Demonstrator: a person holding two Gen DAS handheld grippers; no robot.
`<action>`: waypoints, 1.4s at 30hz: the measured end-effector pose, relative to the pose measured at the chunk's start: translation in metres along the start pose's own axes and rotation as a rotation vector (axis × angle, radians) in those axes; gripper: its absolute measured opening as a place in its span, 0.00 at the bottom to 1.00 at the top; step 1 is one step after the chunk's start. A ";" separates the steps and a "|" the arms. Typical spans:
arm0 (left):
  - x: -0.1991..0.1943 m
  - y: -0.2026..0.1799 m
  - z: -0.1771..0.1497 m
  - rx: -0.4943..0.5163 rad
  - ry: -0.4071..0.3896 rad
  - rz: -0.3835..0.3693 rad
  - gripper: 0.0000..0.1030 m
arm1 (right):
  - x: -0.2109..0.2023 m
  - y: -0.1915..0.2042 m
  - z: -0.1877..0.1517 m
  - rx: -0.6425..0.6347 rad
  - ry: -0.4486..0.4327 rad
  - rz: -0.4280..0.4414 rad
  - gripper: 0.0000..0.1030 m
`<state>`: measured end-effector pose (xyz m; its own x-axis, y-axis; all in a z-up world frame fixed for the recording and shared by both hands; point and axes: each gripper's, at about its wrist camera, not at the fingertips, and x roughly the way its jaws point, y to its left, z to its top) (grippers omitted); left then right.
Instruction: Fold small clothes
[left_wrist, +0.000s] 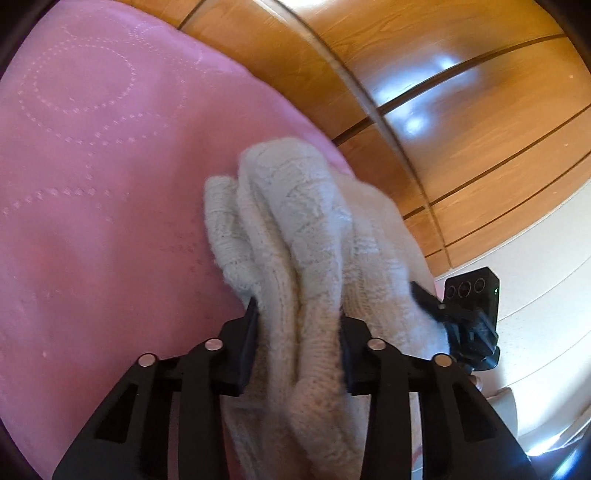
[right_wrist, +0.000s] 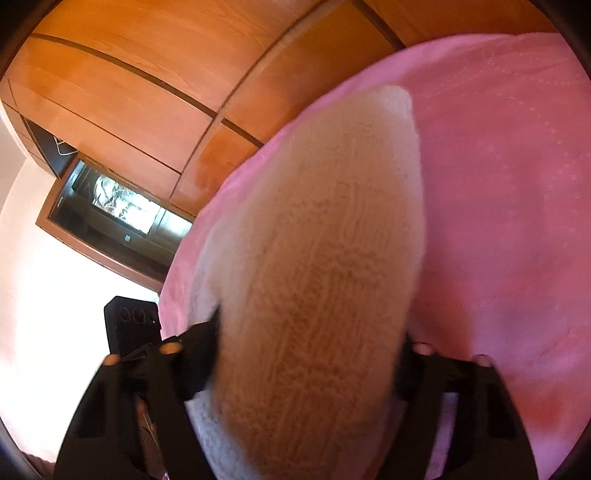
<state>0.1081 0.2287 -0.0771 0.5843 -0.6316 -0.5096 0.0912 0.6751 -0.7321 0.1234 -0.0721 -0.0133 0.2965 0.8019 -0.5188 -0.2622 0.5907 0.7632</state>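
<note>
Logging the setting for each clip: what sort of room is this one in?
Probably a bedroom in a home: a pink quilted bedspread serves as the work surface, tall wooden wardrobe doors stand right behind it, and a cream knit garment is being handled on it.

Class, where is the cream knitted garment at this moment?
The cream knitted garment lies bunched between the left gripper's fingers, over the pink bedspread near its edge; in the right wrist view it also fills the right gripper.

**Cream knit between the pads**

The left hand-held gripper (left_wrist: 297, 332) pinches a bunched cream knitted garment (left_wrist: 295, 229) above the pink bedspread (left_wrist: 92, 166). The right hand-held gripper (left_wrist: 430, 301) touches the garment's right edge. Wooden wardrobe doors (left_wrist: 461, 110) stand behind.
</note>
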 end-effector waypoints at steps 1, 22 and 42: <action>-0.001 -0.004 0.000 0.015 -0.005 -0.002 0.33 | -0.008 0.008 -0.003 -0.025 -0.012 -0.014 0.53; 0.223 -0.245 -0.079 0.372 0.343 -0.067 0.33 | -0.264 -0.096 -0.093 0.155 -0.384 -0.435 0.60; 0.230 -0.261 -0.114 0.610 0.135 0.276 0.50 | -0.185 -0.053 -0.103 -0.064 -0.395 -0.955 0.52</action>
<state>0.1271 -0.1361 -0.0549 0.5494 -0.4205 -0.7220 0.4148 0.8874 -0.2012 -0.0126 -0.2429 0.0025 0.6841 -0.0834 -0.7246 0.1957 0.9780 0.0722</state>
